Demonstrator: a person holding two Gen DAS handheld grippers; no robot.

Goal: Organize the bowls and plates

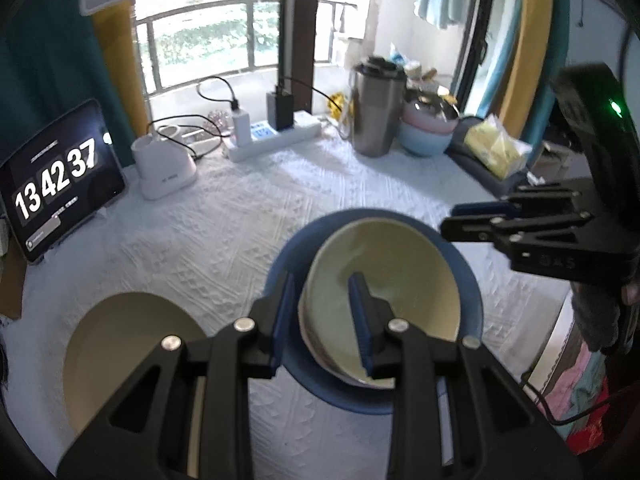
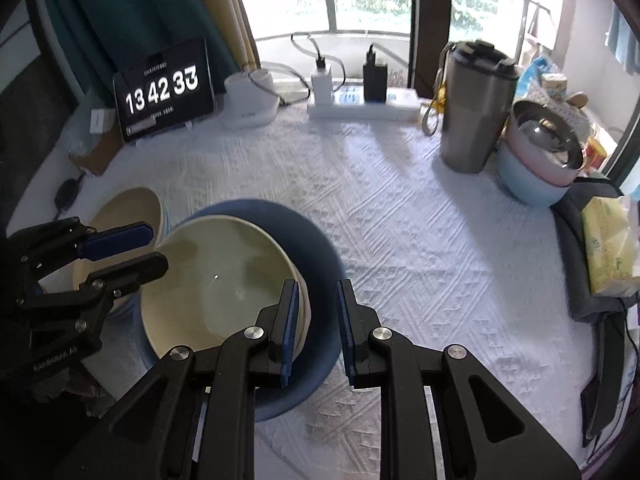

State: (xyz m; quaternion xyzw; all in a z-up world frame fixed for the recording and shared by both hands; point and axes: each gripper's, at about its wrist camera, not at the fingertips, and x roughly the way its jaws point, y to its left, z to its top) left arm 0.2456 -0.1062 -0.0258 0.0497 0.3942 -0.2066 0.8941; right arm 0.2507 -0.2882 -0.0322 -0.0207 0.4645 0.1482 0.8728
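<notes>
bowl: the cream bowl (image 1: 380, 304) sits tilted inside the blue plate (image 1: 464, 280), leaning on its rim rather than flat, roughly mid-table on the white quilted cloth (image 1: 240, 220).

second bowl: another cream bowl (image 1: 132, 344) sits apart, on the left gripper's side.

left gripper: the left gripper (image 1: 324, 320) is spread, its fingers straddling the near wall of the tilted bowl, one blue pad inside, one outside. No pinch that I can see.

right gripper: the right gripper (image 2: 318, 328) is spread too, straddling the opposite side, left finger over the bowl's edge, right finger out over the blue plate. Not gripping anything.

step, my guess: seating that bowl flat in the plate, or lifting it out to stack with the other bowl.

how to do it well: honestly, pick one wall, get the pads deep over the rim before closing, and lift straight up so the plate doesn't get dragged along.

watch out: glazed ceramic is slippery, and a shallow pinch on a tilted rim could pop off.
</notes>
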